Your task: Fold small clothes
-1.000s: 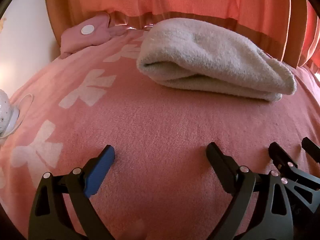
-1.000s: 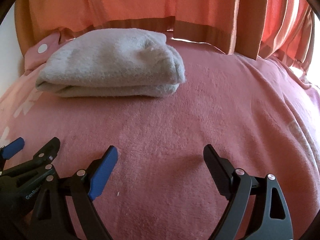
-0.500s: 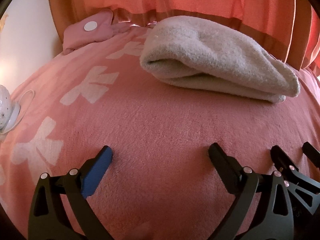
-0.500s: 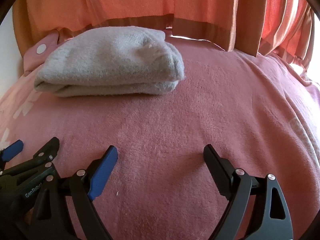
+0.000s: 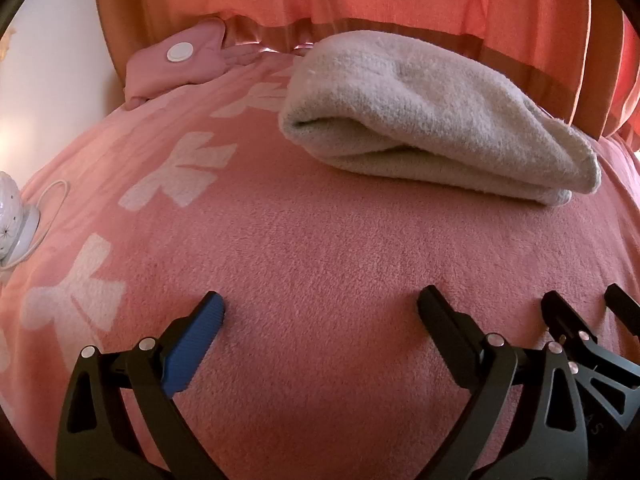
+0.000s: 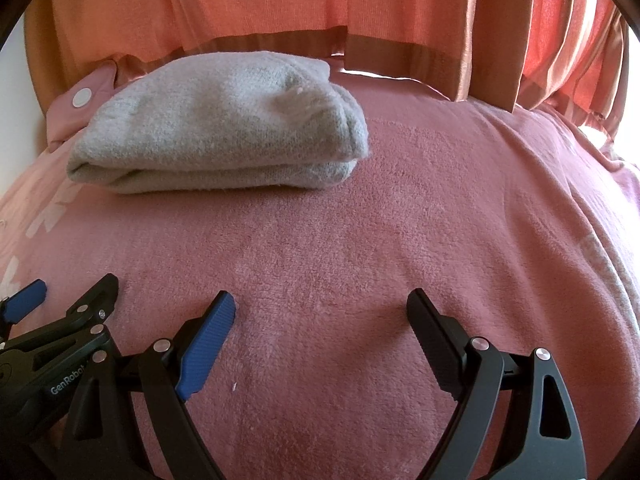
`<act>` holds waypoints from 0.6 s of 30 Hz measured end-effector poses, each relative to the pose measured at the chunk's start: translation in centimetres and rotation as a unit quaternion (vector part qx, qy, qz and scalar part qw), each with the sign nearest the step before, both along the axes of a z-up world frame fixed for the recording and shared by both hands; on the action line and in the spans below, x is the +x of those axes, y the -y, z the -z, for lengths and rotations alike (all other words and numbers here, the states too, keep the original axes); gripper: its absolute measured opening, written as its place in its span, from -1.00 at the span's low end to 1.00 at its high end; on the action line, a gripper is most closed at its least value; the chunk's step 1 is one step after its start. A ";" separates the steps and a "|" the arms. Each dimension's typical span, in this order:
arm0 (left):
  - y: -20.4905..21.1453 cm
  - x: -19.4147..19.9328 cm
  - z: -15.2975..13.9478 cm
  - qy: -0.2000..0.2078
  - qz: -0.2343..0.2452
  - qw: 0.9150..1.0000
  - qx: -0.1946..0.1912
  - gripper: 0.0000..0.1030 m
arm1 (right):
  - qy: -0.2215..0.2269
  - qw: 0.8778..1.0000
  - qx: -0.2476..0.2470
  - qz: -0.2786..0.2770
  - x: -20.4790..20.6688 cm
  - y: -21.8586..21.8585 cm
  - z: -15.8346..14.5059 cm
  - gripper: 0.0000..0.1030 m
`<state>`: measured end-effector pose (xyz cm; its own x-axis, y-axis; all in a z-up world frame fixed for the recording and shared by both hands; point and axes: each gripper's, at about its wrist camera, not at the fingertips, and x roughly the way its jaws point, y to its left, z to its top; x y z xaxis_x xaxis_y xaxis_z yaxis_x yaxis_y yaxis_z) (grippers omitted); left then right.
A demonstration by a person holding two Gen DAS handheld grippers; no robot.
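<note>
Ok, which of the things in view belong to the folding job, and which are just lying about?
Job:
- grey garment, lying folded on the blanket
- left gripper, open, empty
- right gripper, open, empty

Lying about:
- pink blanket underneath
- pink pouch with a white snap
- white lamp and its cord
- orange curtain

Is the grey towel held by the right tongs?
No, the folded grey towel lies alone on the pink blanket, far from the open right tongs.
</note>
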<state>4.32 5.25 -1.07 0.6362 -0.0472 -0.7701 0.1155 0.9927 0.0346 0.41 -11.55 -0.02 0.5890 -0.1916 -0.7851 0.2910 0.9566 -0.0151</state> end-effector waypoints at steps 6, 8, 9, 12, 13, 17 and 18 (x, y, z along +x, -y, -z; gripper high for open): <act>0.1 0.0 0.0 0.000 -0.001 1.000 0.000 0.85 | 0.000 1.000 0.000 -0.001 0.0 0.1 0.0 0.66; 0.1 0.0 0.0 0.000 -0.001 1.000 0.000 0.85 | 0.000 1.000 0.000 -0.002 0.0 0.2 0.0 0.66; 0.1 0.0 0.0 0.000 -0.001 1.000 0.000 0.85 | 0.000 1.000 0.000 -0.002 0.0 0.2 0.0 0.66; 0.0 0.0 0.0 0.000 -0.001 1.000 0.000 0.85 | 0.000 1.000 0.001 -0.002 0.1 0.3 0.1 0.66; 0.0 0.0 0.0 0.000 -0.001 1.000 0.000 0.85 | 0.000 1.000 0.001 -0.002 0.0 0.3 0.1 0.66; 0.0 0.0 0.0 0.001 -0.001 1.000 0.001 0.85 | -0.001 1.000 0.000 -0.001 -0.1 0.4 0.2 0.66; 0.0 0.0 0.0 0.001 -0.001 1.000 0.001 0.85 | -0.001 1.000 0.000 -0.001 -0.1 0.4 0.2 0.66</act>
